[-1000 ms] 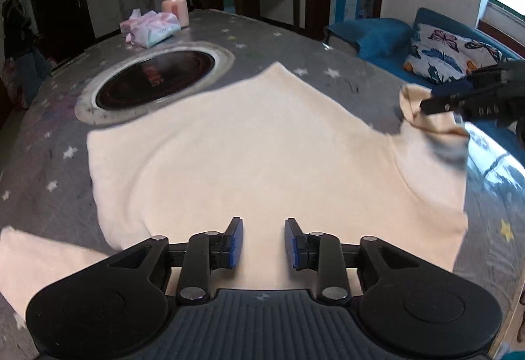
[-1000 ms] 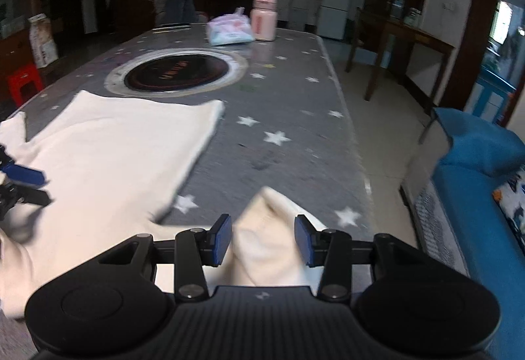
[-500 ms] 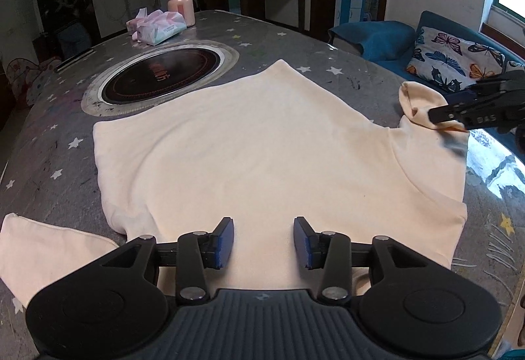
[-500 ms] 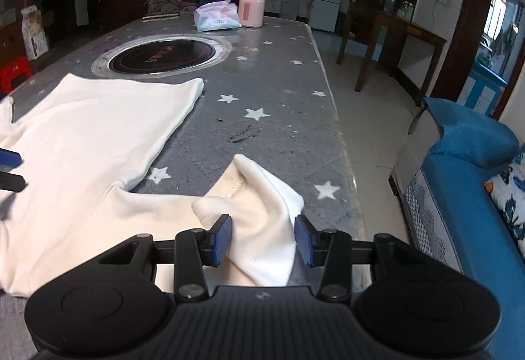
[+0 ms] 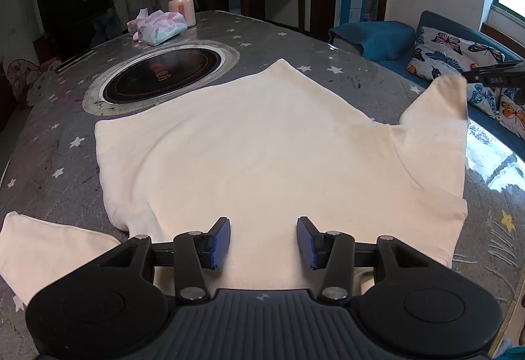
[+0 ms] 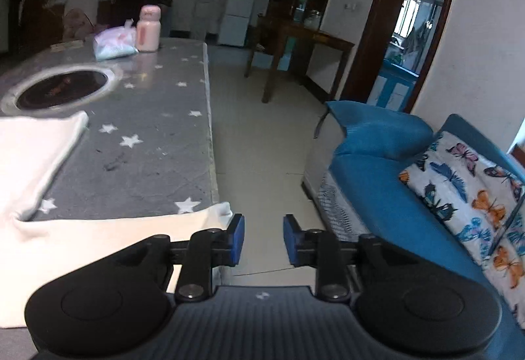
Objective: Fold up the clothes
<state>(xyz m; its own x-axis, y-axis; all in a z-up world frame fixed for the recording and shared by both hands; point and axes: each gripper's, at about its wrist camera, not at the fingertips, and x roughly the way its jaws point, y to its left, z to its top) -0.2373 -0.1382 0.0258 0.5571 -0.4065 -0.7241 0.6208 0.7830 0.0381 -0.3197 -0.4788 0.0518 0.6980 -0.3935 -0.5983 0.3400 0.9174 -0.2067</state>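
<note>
The cream shirt (image 5: pixel 262 156) is spread flat on the starred desk (image 5: pixel 49 163), its right sleeve (image 5: pixel 439 104) stretched out. Both the left tool (image 5: pixel 263 242) and right tool (image 6: pixel 261 240) are spread, nothing pinched. Soft, light, floppy cloth; sleeve cuff or hem corners are judged best grips.

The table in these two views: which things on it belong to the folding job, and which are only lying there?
For the job:
cream shirt, spread flat
its right sleeve, beside the right gripper
left gripper, open above the shirt

Only lying there:
pink bottle
tissue pack
round cooktop set in the table
</note>
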